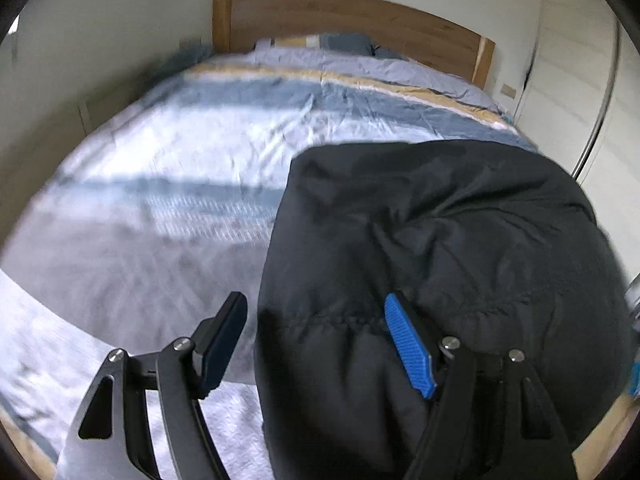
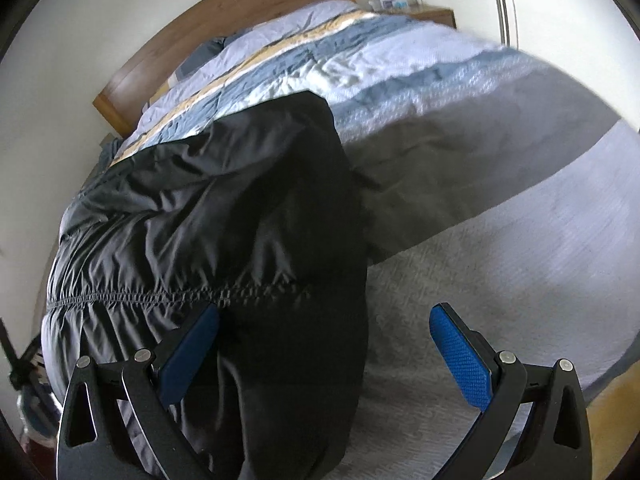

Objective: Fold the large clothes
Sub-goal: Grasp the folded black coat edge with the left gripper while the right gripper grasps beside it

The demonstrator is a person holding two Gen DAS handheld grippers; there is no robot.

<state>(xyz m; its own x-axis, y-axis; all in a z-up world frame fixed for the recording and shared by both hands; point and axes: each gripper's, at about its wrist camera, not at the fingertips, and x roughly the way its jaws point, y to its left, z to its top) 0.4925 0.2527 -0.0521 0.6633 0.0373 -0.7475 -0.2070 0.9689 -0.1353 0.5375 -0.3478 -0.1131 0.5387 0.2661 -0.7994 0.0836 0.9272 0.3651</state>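
A large black padded jacket (image 1: pixel 440 248) lies on the bed, with a gathered elastic seam across it; it also shows in the right wrist view (image 2: pixel 224 216). My left gripper (image 1: pixel 316 340) is open, its jaws wide apart, over the jacket's left edge; its right finger (image 1: pixel 408 344) lies over the black fabric and its left finger (image 1: pixel 224 340) over the bedspread. My right gripper (image 2: pixel 324 356) is open over the jacket's right edge; its left finger (image 2: pixel 188 360) is over the fabric, its right finger (image 2: pixel 460 356) over the bedspread.
The bed has a striped white, blue and yellow bedspread (image 1: pixel 168 160) and a wooden headboard (image 1: pixel 340 20). Pillows (image 1: pixel 344 42) lie at the head. A bedside table (image 2: pixel 432 14) with small items stands by the wall. White walls surround the bed.
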